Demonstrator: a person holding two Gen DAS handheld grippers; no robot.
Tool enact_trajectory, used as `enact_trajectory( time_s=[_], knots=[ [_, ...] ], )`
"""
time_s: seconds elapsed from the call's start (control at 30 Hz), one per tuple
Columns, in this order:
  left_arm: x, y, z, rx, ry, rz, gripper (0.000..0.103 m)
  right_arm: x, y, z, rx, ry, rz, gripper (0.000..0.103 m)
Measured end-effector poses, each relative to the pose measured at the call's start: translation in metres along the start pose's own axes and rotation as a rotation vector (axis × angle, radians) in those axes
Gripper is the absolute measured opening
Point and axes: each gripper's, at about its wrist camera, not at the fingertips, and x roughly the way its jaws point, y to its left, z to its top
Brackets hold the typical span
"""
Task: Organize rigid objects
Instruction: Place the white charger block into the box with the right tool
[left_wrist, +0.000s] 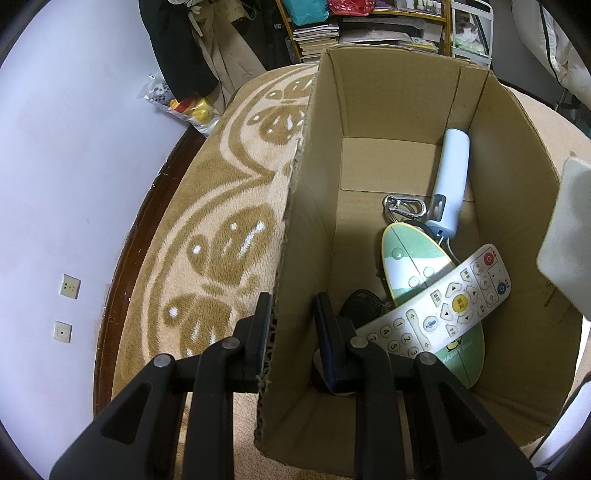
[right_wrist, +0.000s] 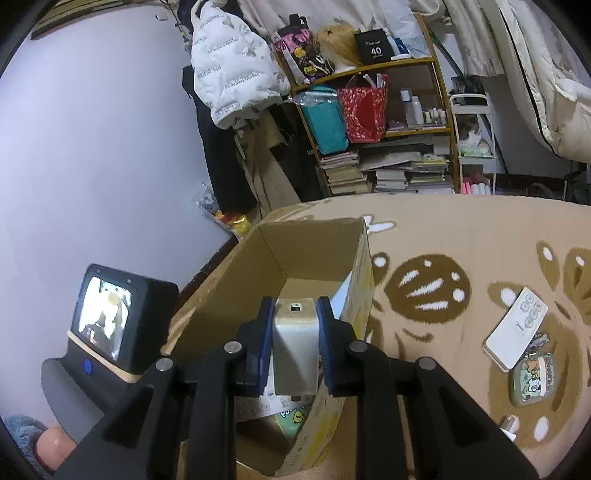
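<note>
Right now the left gripper (left_wrist: 291, 325) is pinching the near wall of the cardboard box (left_wrist: 402, 103), one finger outside, one inside. Just beyond its inner finger, a white remote (left_wrist: 443, 306) is lying across a green oval board (left_wrist: 406, 258) on the box floor; farther off, a carabiner (left_wrist: 404, 208) and a white cylinder (left_wrist: 452, 181) are resting near the far right corner. Meanwhile the right gripper (right_wrist: 293, 341) is clamping a silver metal block (right_wrist: 295, 343) over the box opening. Well to its right, a second white remote (right_wrist: 515, 328) and a small cartoon case (right_wrist: 533, 376) are sitting on the patterned blanket (right_wrist: 443, 240).
</note>
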Motion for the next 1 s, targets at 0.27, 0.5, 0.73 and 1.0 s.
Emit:
enact_trajectory(
  time_s=[0.27, 0.5, 0.73, 1.0],
  knots=[
    [-0.001, 0.001, 0.000, 0.000, 0.000, -0.002, 0.023, 0.009, -0.005, -0.005, 0.014, 0.020, 0.024, 0.024],
    [-0.001, 0.001, 0.000, 0.000, 0.000, -0.002, 0.023, 0.009, -0.002, -0.005, 0.000, 0.015, 0.017, 0.024],
    [0.000, 0.002, 0.000, 0.000, 0.004, -0.003, 0.023, -0.003, -0.012, -0.001, 0.010, -0.029, -0.022, 0.024],
    [0.000, 0.003, -0.001, 0.000, 0.006, -0.002, 0.024, -0.008, -0.044, 0.010, 0.038, -0.044, -0.168, 0.052]
  ],
)
